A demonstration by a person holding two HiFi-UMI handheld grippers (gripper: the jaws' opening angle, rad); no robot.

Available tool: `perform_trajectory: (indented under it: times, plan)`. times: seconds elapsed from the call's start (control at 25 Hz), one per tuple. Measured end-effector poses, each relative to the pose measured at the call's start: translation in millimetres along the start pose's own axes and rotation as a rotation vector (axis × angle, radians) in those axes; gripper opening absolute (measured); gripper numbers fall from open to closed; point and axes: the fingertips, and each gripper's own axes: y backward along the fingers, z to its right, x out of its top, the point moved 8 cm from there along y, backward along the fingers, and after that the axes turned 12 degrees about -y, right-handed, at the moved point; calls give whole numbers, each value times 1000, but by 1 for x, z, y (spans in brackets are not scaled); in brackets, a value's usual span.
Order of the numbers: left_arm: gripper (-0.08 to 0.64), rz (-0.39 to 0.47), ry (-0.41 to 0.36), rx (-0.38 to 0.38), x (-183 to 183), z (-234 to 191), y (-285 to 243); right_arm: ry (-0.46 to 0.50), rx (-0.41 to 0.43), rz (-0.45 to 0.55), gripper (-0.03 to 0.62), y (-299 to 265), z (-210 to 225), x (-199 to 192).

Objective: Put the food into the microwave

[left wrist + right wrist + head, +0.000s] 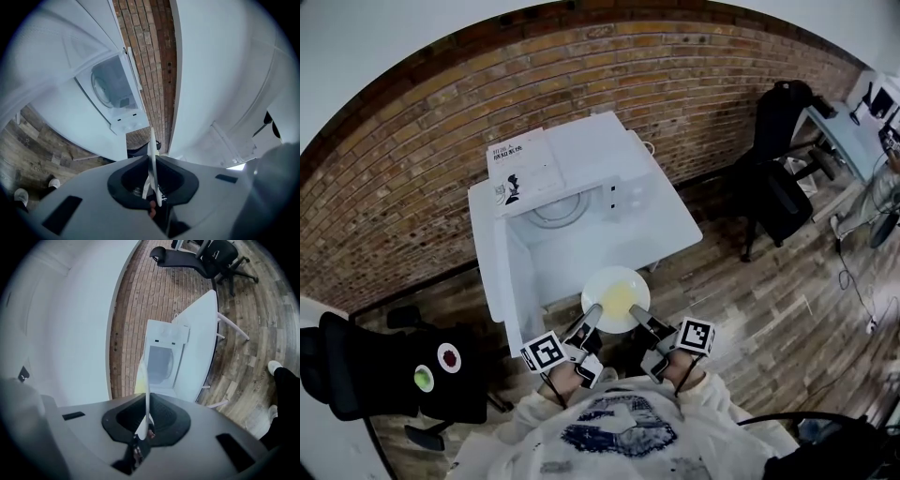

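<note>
A white plate (617, 298) with yellow food is held in the air just in front of the white table (680, 234). My left gripper (592, 318) is shut on its near left rim and my right gripper (638, 317) is shut on its near right rim. In both gripper views the plate (152, 154) (146, 390) shows edge-on, clamped between the black pads of the left gripper (153, 183) and the right gripper (146, 422). The white microwave (614, 150) stands on the table beyond the plate, its door (500, 274) swung open to the left and its turntable (558, 208) bare.
A booklet (525, 167) lies on top of the microwave. A brick wall (694, 84) runs behind the table. A black office chair (778, 178) stands to the right, another black chair (394, 375) at the near left. The floor is wood planks.
</note>
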Motion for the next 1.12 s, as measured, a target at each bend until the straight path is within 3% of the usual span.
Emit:
perform_trajectory:
  times: [0.08,0.16,0.24,0.36,0.48,0.6,1.12]
  plan:
    - [40,39,49,-16,5,0,-11,-3,-3,-25,31,-11,-1,12]
    - [40,57,39,9,12,-4,-19,-7,-10,-50,31,-22,-1,25]
    - [40,88,80,22,18,-6,-31,-3,-18,-78,31,-34,-2,41]
    - [40,90,-7,126,33,-20,-40,5,-26,-132,31,-54,-4,64]
    - [40,180,87,70,38,-18,-64,4,-38,-185,31,-72,-5,86]
    - [40,239,117,88,47,-17,-80,4,-49,-243,31,-89,-10,107]
    - [38,425,101,246,55,-23,-118,-13,-86,-470,31,-138,-10,169]
